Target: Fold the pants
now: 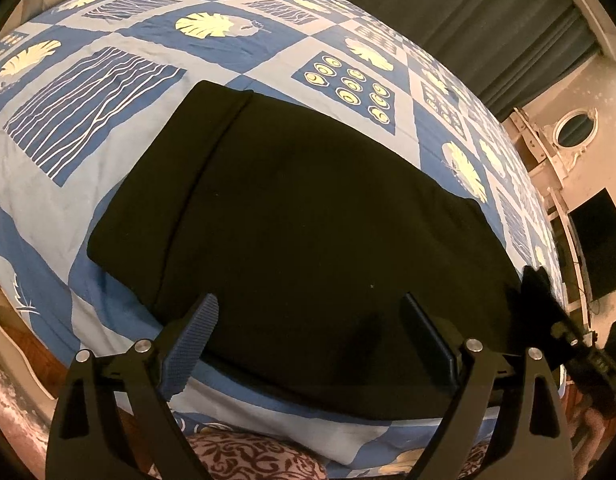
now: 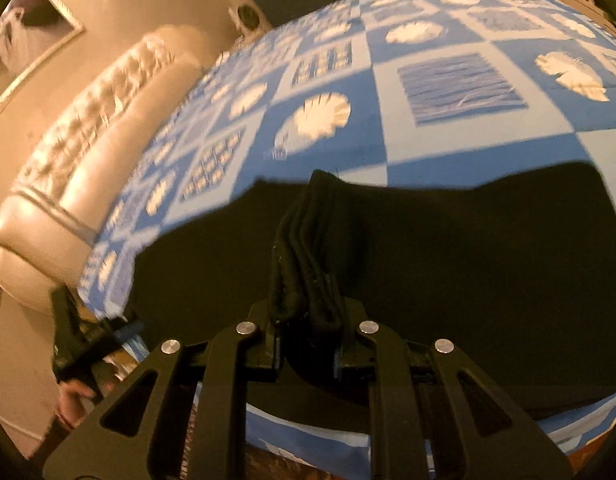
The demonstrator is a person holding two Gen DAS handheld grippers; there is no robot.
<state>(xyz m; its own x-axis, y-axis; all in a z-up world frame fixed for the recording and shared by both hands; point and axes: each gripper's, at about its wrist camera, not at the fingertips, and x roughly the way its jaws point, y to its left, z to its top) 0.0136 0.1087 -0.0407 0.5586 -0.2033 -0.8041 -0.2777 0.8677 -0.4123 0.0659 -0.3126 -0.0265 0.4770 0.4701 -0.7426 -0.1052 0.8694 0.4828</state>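
The left gripper (image 1: 308, 320) fills the bottom of the left wrist view with its jaws spread wide and nothing between them; its blue ribbed fingers (image 1: 192, 344) hang just over the near edge of the black pants (image 1: 300, 216). The pants lie folded into a broad dark slab on the blue and white patterned bedspread (image 1: 108, 92), taking up the centre of that frame, with a folded band running from upper centre down to the lower left. At the right edge of the same frame the right gripper (image 1: 547, 300) shows as a dark shape at the pants' right end.

In the right wrist view, the right gripper (image 2: 308, 344) sits at bottom centre, jaws drawn close on a bunched stack of layered pants edges (image 2: 304, 256) that rises from between them. The rest of the pants (image 2: 467, 280) spreads across the middle and right of that frame on the bedspread (image 2: 387, 152). A tufted cream headboard (image 2: 88, 128) curves along the left, and the left gripper (image 2: 84, 344) appears at lower left, held in a hand (image 2: 74, 400)
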